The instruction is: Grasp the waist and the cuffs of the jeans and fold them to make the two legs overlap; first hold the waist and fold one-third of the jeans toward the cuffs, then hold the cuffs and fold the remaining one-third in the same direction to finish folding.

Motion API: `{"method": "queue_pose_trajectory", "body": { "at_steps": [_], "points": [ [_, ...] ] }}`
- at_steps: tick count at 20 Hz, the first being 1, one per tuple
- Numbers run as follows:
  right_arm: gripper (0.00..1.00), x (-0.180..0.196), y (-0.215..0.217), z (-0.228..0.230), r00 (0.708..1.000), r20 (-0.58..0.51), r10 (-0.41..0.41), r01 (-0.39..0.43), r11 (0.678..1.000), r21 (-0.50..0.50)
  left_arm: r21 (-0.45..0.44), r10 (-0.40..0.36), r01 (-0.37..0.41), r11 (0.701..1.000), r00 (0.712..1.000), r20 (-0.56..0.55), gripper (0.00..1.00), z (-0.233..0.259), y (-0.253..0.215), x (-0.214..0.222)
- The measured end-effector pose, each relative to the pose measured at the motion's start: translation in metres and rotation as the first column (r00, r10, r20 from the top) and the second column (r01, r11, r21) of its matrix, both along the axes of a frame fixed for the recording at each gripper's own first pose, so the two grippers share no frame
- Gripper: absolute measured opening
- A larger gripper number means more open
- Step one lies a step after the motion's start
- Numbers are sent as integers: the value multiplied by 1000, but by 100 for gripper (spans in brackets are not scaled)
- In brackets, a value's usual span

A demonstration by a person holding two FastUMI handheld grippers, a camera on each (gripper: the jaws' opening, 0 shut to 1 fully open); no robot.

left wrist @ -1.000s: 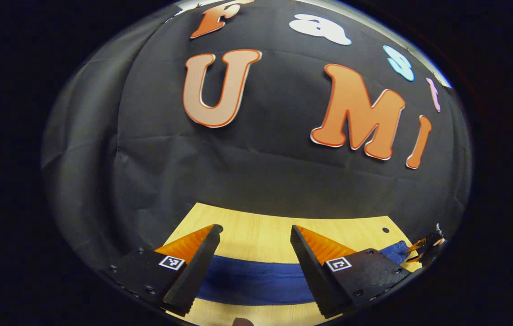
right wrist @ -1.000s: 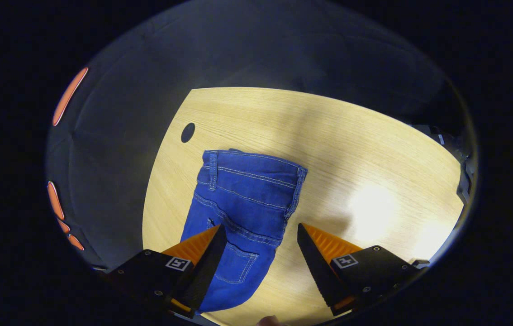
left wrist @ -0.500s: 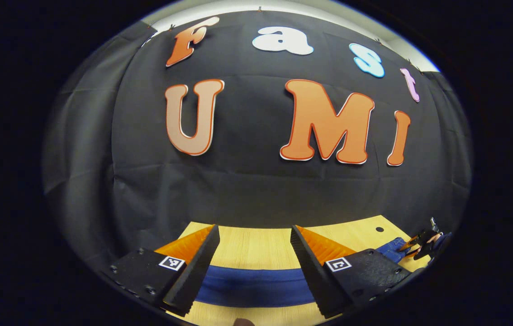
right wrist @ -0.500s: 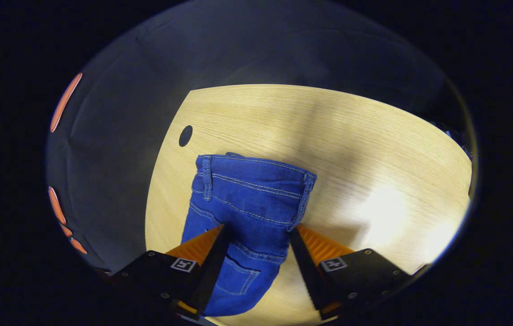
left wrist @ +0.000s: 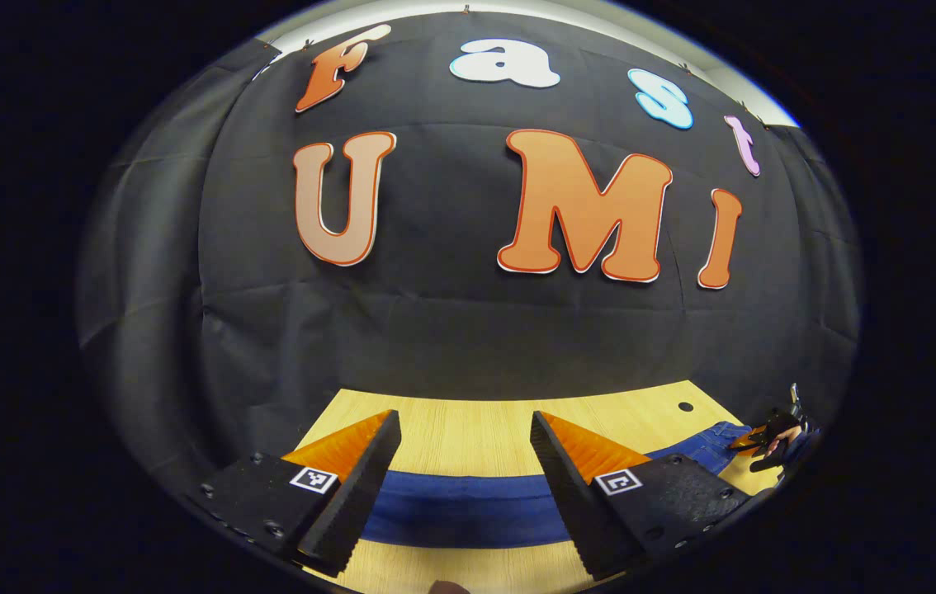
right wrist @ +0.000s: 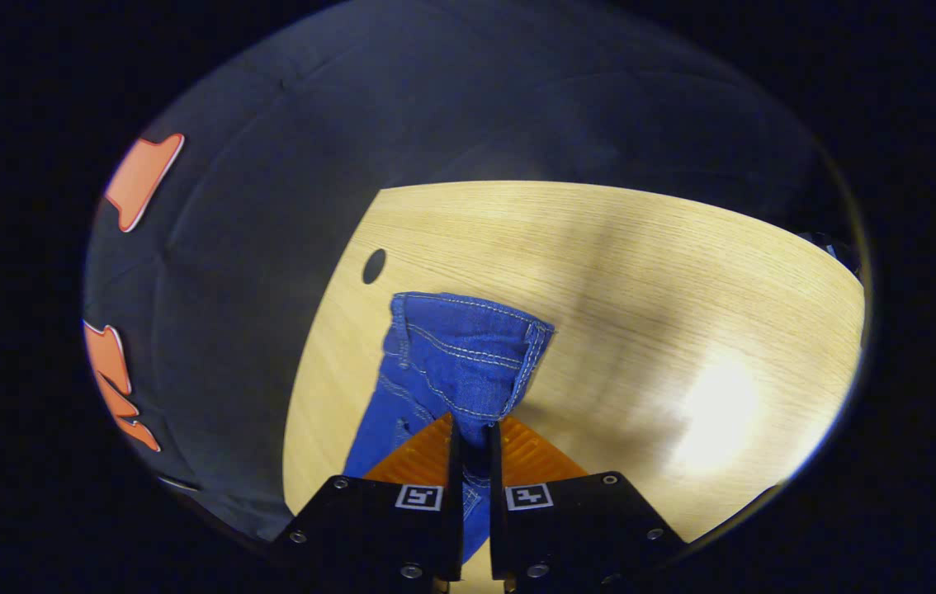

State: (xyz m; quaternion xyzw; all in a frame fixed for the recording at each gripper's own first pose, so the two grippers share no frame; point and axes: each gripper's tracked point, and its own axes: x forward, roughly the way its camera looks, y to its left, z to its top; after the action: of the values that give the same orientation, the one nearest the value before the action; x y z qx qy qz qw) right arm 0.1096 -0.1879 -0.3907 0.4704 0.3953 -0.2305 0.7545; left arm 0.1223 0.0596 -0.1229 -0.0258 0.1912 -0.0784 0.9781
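Blue jeans [right wrist: 460, 355] lie on the wooden table [right wrist: 641, 272], waistband at the far end in the right gripper view. My right gripper [right wrist: 473, 425] is shut on a bunched pinch of denim just below the waistband, and the cloth puckers up toward the fingers. In the left gripper view a flat blue band of the jeans [left wrist: 460, 507] runs across the table under my left gripper [left wrist: 464, 419], which hovers open with nothing between its fingers. The right gripper [left wrist: 769, 437] appears small at the far right end of that band.
A dark round hole [right wrist: 373, 266] sits in the tabletop just left of the waistband. The black booth wall rises behind the table's far edge. Bare wood [right wrist: 707, 396] with a bright glare spreads to the right of the jeans.
My right gripper has gone from wide open to shut on the denim, gathering the waist area into a narrower bunch. The left gripper stays open over the jeans, shifting only slightly.
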Motion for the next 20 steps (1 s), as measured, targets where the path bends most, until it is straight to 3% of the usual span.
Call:
{"method": "queue_pose_trajectory", "body": {
  "at_steps": [10,15,20],
  "points": [
    [13,8,49,78,974,133,184,-164,976,-143,-27,-13,13,1000,1000,-11,97,-5,9,-8],
    [13,13,82,100,935,184,302,-265,943,-200,-40,-4,3,999,1000,-21,97,-9,20,-13],
    [13,12,125,135,877,239,416,-359,900,-248,-41,3,-5,999,999,-32,97,-15,38,-20]
  ]
}}
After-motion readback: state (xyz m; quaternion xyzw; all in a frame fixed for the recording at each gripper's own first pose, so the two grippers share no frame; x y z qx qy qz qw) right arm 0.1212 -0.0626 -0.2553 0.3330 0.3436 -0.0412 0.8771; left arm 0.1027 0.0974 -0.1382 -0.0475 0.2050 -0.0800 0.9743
